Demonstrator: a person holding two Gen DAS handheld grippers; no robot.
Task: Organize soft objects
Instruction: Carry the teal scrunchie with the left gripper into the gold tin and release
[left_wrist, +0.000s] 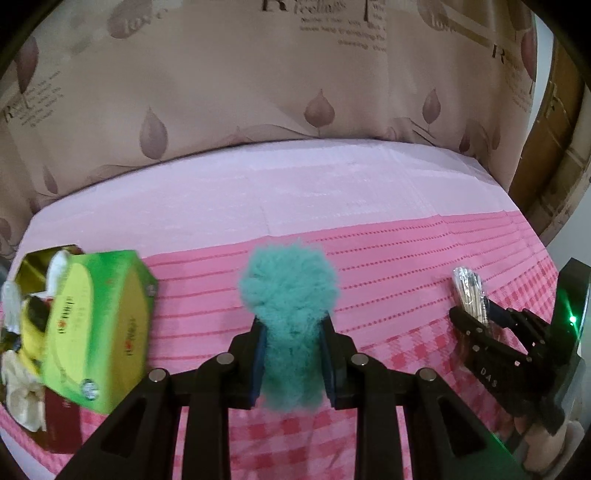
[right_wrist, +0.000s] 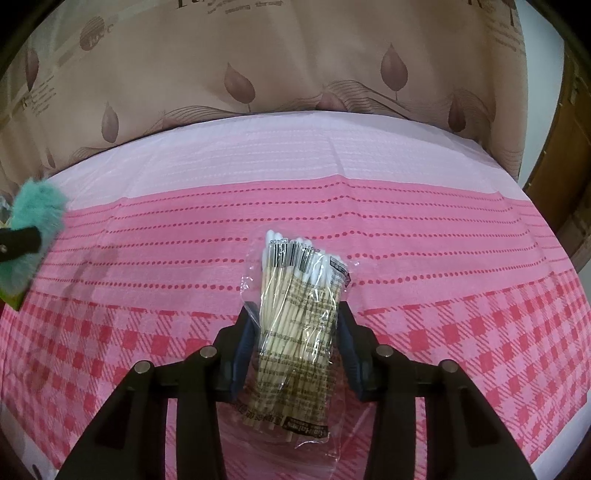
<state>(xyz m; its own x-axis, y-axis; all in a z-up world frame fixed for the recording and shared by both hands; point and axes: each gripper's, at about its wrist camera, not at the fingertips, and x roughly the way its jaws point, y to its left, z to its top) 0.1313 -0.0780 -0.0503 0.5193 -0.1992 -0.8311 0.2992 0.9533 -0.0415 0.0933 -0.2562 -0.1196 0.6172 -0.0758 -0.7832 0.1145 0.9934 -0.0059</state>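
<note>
Two soft things were picked up but not put away: your left gripper (left_wrist: 291, 332) jaws pinched the teal fluffy ball (left_wrist: 288, 288), your right gripper (right_wrist: 295, 332) jaws pinched the bag of cotton swabs (right_wrist: 295, 314) over the tabletop (right_wrist: 443, 258).

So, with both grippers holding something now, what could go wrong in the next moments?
1. The left gripper pinches only the lower part of the teal fluffy ball; such loose fluff may compress and slide out.
2. The right gripper holds the cotton swab bag by its slick plastic, so the bag could slip or the sticks could bend.
3. The green tissue box is close on the left; a sideways swing might knock it.
</note>
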